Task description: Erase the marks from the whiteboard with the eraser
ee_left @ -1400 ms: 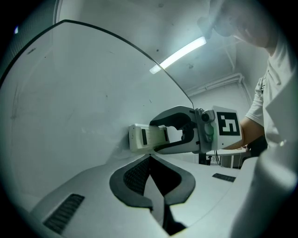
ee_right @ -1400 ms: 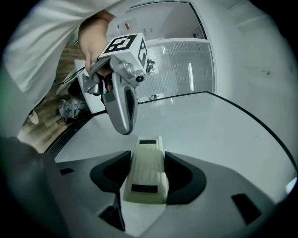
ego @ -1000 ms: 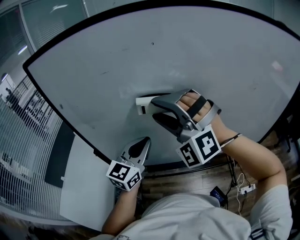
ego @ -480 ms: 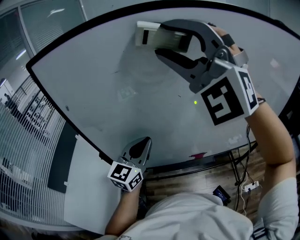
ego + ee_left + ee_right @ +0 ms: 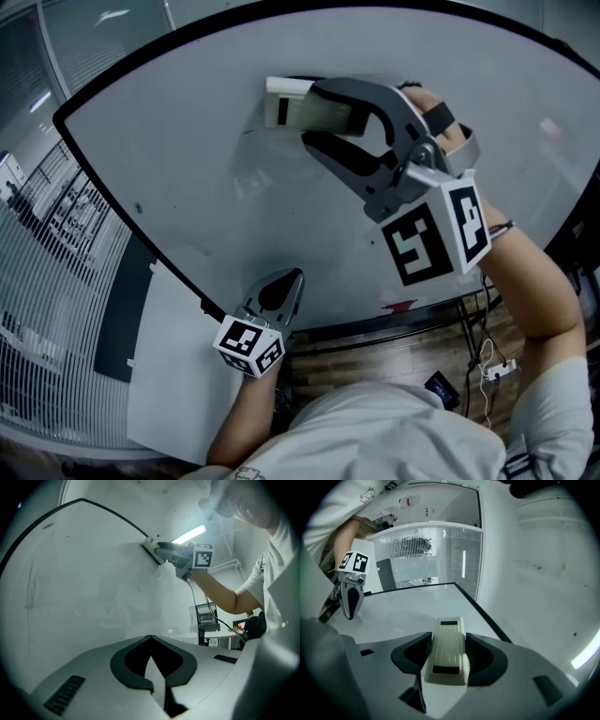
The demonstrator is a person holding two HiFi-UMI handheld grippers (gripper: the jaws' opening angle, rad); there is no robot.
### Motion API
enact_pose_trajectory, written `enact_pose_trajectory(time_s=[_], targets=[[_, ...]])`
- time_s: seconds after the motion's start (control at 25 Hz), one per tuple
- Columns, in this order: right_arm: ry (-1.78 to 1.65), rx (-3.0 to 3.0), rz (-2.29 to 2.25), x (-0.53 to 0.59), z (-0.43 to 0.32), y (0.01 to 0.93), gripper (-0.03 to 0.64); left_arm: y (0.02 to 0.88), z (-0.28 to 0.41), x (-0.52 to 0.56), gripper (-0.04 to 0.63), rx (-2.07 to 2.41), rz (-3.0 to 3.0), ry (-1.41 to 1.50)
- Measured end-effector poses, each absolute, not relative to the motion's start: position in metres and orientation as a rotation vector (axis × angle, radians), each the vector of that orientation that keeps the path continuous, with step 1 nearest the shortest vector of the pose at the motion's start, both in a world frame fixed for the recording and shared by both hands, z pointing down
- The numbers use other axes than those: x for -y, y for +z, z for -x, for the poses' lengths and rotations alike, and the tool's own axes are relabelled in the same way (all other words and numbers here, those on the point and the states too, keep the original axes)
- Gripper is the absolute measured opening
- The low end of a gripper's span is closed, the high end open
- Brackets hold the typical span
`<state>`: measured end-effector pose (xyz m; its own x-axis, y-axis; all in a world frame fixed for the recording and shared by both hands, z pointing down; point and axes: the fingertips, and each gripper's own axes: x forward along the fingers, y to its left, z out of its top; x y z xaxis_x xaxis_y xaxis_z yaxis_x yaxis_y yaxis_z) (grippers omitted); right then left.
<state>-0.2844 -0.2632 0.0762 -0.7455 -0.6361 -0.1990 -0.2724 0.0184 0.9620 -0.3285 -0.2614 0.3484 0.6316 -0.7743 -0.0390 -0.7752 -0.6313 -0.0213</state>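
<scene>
Your right gripper (image 5: 312, 114) is clamped across the eraser (image 5: 289, 90), pressed flat on the whiteboard (image 5: 187, 141) near 12 o'clock, with its long axis running 9-to-3. Faint smudges (image 5: 249, 184) lie toward 7 o'clock of it. Your left gripper (image 5: 286, 286), jaws together and empty, hangs at 6.

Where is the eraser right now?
In the head view the eraser sits upper centre, clamped in the right gripper and held against the whiteboard near its top edge.

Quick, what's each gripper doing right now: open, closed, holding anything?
Left gripper: closed, holding nothing.
Right gripper: closed on the cream plastic whiteboard eraser.
</scene>
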Motion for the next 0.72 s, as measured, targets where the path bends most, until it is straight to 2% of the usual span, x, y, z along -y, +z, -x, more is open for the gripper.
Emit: enact_pose_trajectory(time_s=[0.72], targets=[[-1.459,2.167,-0.691,0.263,0.324,0.281,0.238,0.364,0.336,0.258,0.008,-1.356,2.823,0.012]])
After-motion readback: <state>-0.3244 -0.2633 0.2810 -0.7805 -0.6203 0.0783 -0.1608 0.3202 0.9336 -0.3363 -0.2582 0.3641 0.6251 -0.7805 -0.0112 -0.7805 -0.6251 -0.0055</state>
